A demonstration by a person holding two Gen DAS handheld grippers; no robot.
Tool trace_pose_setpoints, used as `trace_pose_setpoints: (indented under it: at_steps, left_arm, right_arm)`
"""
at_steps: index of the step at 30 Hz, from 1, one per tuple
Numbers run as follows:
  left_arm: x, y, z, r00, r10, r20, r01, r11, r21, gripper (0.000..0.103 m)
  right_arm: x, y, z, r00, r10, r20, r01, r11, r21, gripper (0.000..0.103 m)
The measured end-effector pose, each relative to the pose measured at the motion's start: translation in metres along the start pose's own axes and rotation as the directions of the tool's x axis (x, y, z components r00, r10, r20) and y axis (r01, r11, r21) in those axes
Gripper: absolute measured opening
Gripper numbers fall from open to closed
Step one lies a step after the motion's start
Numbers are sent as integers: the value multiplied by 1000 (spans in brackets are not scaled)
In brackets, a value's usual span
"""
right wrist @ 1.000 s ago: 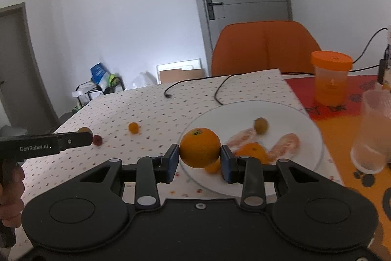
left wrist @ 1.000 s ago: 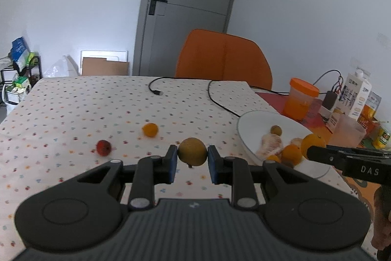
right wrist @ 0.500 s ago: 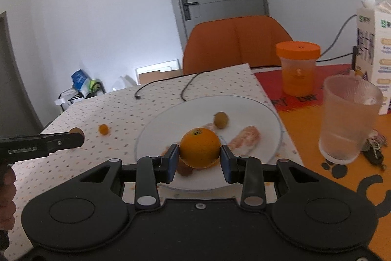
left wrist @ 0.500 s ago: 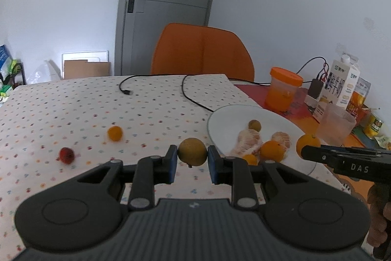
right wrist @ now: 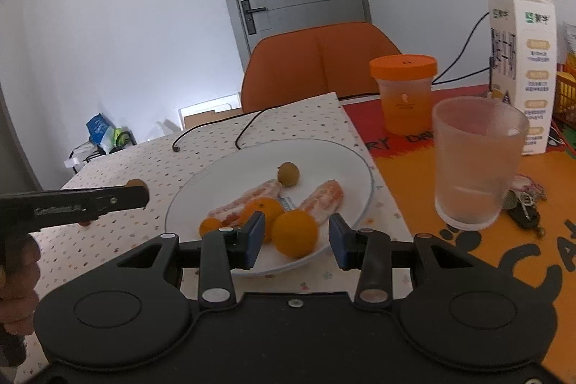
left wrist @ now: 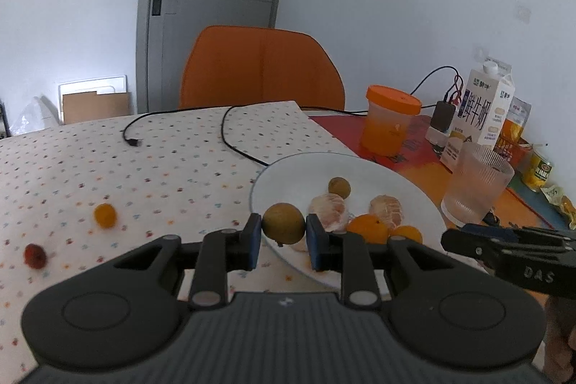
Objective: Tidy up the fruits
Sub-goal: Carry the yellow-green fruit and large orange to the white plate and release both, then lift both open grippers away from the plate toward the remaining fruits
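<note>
gathering loose fruit onto the white plate (left wrist: 273,175), roughly two thirds done by my read. left gripper (left wrist: 283,228) is clamped on a brownish-green round fruit (left wrist: 283,222), held at the near-left rim of the plate, not yet down. right gripper (right wrist: 297,233) has its jaws spread apart with an orange (right wrist: 294,233) sitting between them on the plate, touching neither pad as far as i can tell, so that one looks dropped off. already on the plate: peeled citrus pieces (right wrist: 252,198), a second orange (right wrist: 262,209), a small orange fruit (right wrist: 210,226), a small brown fruit (right wrist: 288,174). left to do: set the held fruit down, then fetch the small orange fruit on the cloth (left wrist: 104,215) and the red berry (left wrist: 35,255), both well apart from the plate on the dotted tablecloth (left wrist: 108,161). plastic cup (right wrist: 475,161) stands just beside the plate, a knock risk.
</note>
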State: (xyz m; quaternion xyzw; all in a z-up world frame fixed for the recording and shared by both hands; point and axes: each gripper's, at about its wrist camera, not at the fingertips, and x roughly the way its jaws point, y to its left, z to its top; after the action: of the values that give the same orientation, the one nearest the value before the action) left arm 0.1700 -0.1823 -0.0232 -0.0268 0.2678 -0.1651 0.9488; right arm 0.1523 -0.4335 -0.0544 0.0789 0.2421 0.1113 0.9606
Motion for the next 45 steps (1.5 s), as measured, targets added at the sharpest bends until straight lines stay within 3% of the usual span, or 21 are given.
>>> trace_pose_setpoints:
  at_steps: [8, 15, 20, 24, 27, 29, 31, 35, 45]
  left_arm:
    - [21, -5, 8, 999, 44, -15, -44, 999, 2, 29]
    - [14, 5, 7, 997, 73, -23, -73, 997, -15, 33]
    - [2, 17, 1, 996, 84, -34, -85, 996, -31, 49]
    - [-8, 28, -1, 994, 100, -38, -102, 993, -52, 57]
    - [-18, 37, -2, 993, 114, -37, -117, 991, -65, 67]
    - [-24, 42, -3, 992, 125, -34, -127, 989, -73, 79]
    - [-29, 47, -5, 990, 134, -39, -136, 988, -78, 84]
    - [-39, 58, -9, 990, 134, -52, -138, 987, -83, 92]
    - [-68, 83, -16, 987, 161, -20, -162, 981, -104, 96]
  right_arm:
    - [-7, -7, -1, 1000, -1, 13, 1, 1000, 17, 42]
    - [-8, -7, -3, 1000, 6, 20, -6, 1000, 20, 46]
    - [-8, -2, -3, 1000, 12, 19, -12, 1000, 19, 48]
    - [-8, 6, -2, 999, 26, 20, -26, 1000, 6, 59]
    - [-7, 12, -1, 999, 37, 17, -37, 999, 2, 61]
    - [-5, 16, -1, 999, 48, 11, -48, 999, 4, 61]
    - [-3, 20, -2, 998, 55, 7, -55, 998, 1, 65]
    - [2, 26, -4, 997, 76, 1, -76, 997, 14, 69]
    - [8, 54, -5, 992, 124, -7, -124, 992, 0, 77]
